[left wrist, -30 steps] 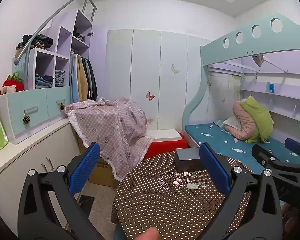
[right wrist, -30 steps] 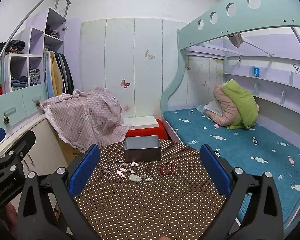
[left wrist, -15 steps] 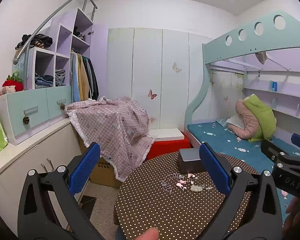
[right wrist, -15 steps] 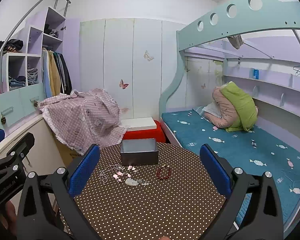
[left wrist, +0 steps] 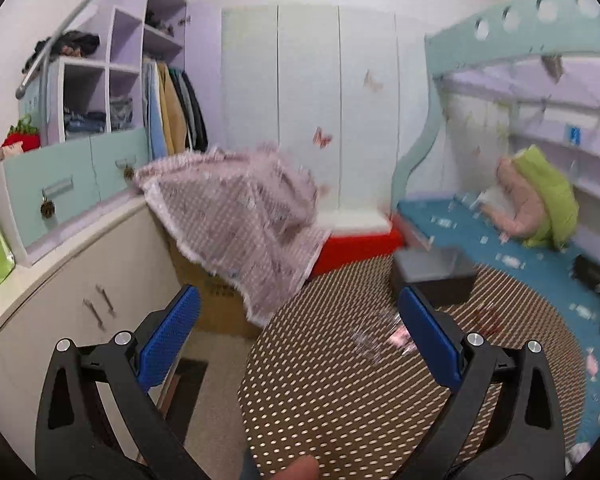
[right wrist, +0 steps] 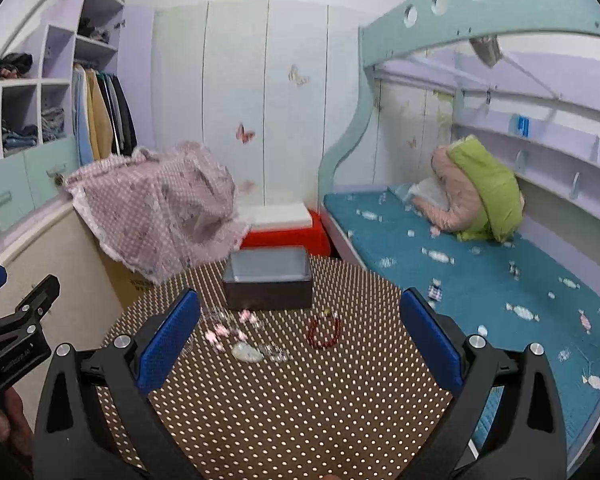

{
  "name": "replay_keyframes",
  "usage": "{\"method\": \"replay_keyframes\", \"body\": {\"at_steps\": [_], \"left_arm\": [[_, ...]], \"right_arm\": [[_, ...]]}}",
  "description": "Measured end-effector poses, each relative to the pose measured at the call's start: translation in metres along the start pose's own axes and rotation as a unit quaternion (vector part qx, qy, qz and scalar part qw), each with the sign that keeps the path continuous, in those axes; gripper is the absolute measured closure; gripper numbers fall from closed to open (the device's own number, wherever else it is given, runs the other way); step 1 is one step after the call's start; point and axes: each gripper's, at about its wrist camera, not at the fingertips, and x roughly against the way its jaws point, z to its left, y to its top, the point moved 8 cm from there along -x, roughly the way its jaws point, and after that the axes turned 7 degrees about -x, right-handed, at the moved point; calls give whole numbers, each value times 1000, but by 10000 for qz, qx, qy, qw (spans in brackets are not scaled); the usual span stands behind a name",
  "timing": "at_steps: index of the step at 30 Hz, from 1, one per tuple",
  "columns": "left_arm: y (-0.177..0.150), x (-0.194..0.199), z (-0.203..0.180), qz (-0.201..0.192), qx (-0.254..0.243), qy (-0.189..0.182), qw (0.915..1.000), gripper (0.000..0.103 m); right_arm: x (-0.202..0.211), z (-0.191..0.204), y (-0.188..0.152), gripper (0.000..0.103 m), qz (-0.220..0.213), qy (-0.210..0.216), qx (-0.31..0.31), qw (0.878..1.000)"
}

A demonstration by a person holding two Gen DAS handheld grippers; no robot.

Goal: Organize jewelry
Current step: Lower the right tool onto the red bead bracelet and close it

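Observation:
A round table with a brown dotted cloth [right wrist: 284, 392] holds a dark open box [right wrist: 268, 280] at its far side. In front of the box lie a silver chain with pink charms [right wrist: 224, 330], a pale stone pendant [right wrist: 247, 353] and a red bead bracelet [right wrist: 324, 330]. My right gripper [right wrist: 300, 340] is open and empty, above the table's near part, with the jewelry between its blue pads. My left gripper [left wrist: 296, 340] is open and empty at the table's left edge; the box [left wrist: 434, 274] and blurred jewelry [left wrist: 384, 336] lie to its right.
A counter with drawers [left wrist: 60, 240] runs along the left. A pink checked cloth [right wrist: 156, 216] covers something behind the table, beside a red and white stool [right wrist: 284, 228]. A bunk bed with a blue mattress [right wrist: 460, 272] is on the right.
The left gripper has swung left, so the table and box shifted right in its view, now blurred. The right gripper has drawn closer to the jewelry. Both stay open.

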Motion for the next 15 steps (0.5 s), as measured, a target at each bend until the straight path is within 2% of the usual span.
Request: {"method": "replay_keyframes", "body": {"at_steps": [3, 7, 11, 15], "left_arm": [[-24, -42, 2, 526, -35, 77, 9986, 5], [-49, -92, -3, 1122, -78, -33, 9936, 5], [-67, -138, -24, 1565, -233, -247, 9871, 5], [-86, -179, -49, 2053, -366, -452, 9770, 5]], "right_arm": [[-22, -9, -13, 7, 330, -49, -44, 9994], [-51, -18, -28, 7, 761, -109, -65, 9970], [-76, -26, -39, 7, 1124, -164, -65, 9935], [-101, -43, -50, 7, 1501, -251, -155, 9882]]}}
